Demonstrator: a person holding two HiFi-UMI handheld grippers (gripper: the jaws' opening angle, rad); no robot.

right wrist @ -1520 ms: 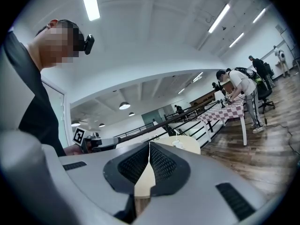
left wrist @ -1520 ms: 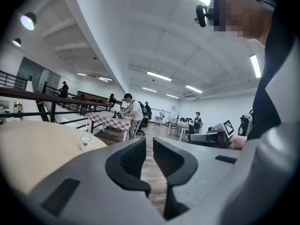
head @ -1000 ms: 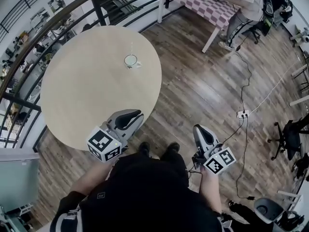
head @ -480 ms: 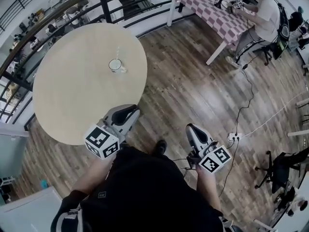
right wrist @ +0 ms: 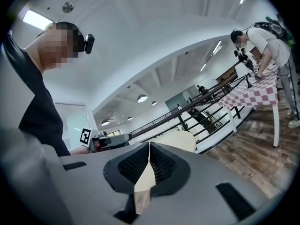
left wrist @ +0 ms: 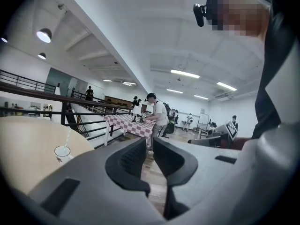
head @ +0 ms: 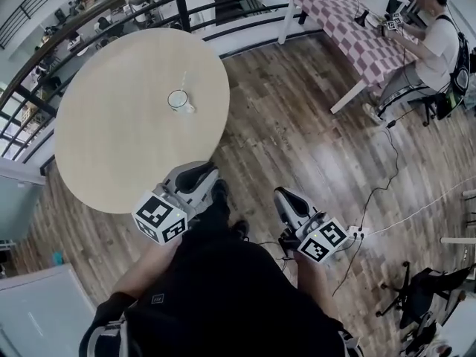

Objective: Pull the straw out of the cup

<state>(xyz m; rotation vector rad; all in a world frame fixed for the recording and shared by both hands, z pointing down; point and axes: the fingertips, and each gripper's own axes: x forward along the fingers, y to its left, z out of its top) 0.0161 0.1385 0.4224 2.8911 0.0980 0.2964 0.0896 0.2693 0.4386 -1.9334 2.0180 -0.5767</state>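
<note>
On the round pale wooden table (head: 111,147) stands the white cup (head: 178,100) with its thin clear straw (head: 184,80) inside, well apart from both grippers. Left gripper (head: 199,175), over the table's near edge, has empty jaws narrowly apart; right gripper (head: 286,199), beside the table, is closed and empty.

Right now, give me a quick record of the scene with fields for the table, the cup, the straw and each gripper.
table: round, pale wood, beside a railing
cup: white, upright on the table, apart from both grippers
straw: stands in the cup, not yet pulled out
left gripper: jaws slightly apart, nothing between them
right gripper: jaws shut, empty, over the wooden floor
</note>
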